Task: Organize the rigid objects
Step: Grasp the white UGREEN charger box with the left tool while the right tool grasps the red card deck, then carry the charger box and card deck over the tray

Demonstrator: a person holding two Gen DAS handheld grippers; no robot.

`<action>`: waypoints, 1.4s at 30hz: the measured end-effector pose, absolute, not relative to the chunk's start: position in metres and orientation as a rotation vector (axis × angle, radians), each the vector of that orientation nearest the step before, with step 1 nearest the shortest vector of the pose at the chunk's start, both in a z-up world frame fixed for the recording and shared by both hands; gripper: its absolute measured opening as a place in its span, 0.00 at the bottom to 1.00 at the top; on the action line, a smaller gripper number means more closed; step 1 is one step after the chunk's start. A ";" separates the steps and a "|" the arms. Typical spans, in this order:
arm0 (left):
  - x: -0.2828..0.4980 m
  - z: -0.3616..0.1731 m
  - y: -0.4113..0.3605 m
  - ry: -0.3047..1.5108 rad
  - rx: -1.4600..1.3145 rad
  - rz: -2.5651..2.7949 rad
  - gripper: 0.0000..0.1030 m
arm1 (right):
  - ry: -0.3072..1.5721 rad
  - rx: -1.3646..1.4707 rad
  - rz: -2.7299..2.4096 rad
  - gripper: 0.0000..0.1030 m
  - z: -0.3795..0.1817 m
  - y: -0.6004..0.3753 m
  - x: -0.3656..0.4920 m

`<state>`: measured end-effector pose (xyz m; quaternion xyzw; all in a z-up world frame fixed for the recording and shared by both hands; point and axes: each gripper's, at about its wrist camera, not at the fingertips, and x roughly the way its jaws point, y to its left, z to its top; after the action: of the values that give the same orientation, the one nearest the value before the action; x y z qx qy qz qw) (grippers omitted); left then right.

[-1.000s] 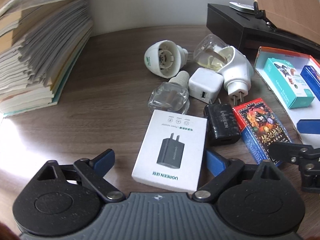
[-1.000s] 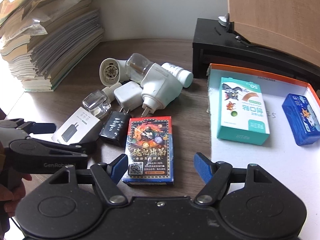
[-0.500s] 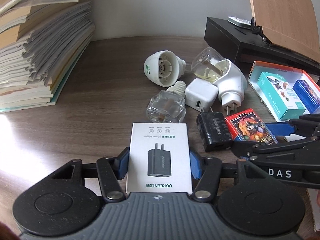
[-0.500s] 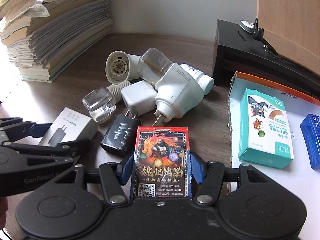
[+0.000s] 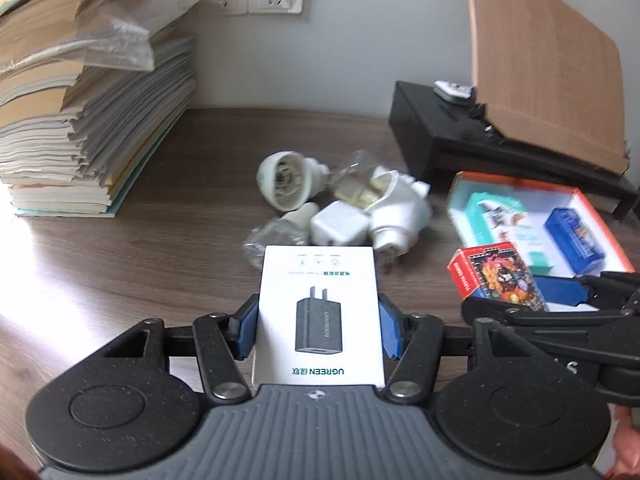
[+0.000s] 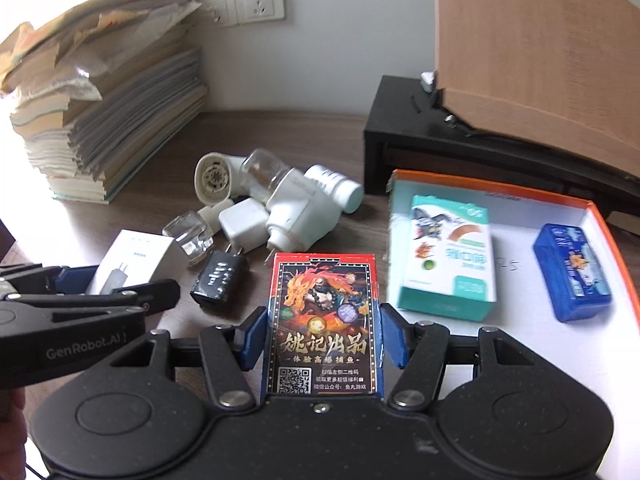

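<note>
My left gripper [image 5: 318,330] is shut on a white charger box [image 5: 320,312] printed with a black plug, held above the wooden table. My right gripper [image 6: 322,338] is shut on a red playing-card box [image 6: 324,320], also lifted. In the left wrist view the card box [image 5: 494,276] hangs near the orange-rimmed tray [image 5: 520,188]. That tray [image 6: 500,194] holds a teal box [image 6: 446,256] and a blue box [image 6: 572,272]. In the right wrist view the charger box [image 6: 132,260] shows at left between the left gripper's fingers.
A pile of white plugs, adapters and clear bottles [image 6: 276,204] lies mid-table, with a black charger [image 6: 218,282] in front. A tall stack of books [image 5: 84,132] stands at left. A black stand [image 6: 460,136] with a wooden board sits at back right.
Both grippers closed on their boxes: the left on the charger box, the right on the card box. Both then rose from the table with the boxes.
</note>
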<state>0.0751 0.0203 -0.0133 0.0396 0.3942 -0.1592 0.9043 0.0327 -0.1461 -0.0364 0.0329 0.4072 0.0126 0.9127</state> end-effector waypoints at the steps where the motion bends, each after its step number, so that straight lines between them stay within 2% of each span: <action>1: 0.070 -0.010 0.013 0.808 0.078 -0.327 0.58 | 0.833 0.071 0.017 0.69 -0.033 -0.152 0.029; 21: 0.007 0.003 -0.123 0.787 0.097 -0.468 0.58 | 0.783 0.150 -0.154 0.69 -0.011 -0.299 -0.056; 42: -0.016 0.014 -0.153 0.761 0.089 -0.411 0.58 | 0.747 0.158 -0.122 0.69 -0.007 -0.339 -0.076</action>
<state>-0.0164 -0.1530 0.0142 0.0432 0.3687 -0.1991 0.9069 -0.0762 -0.3394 -0.0067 0.0770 0.3642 -0.0597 0.9262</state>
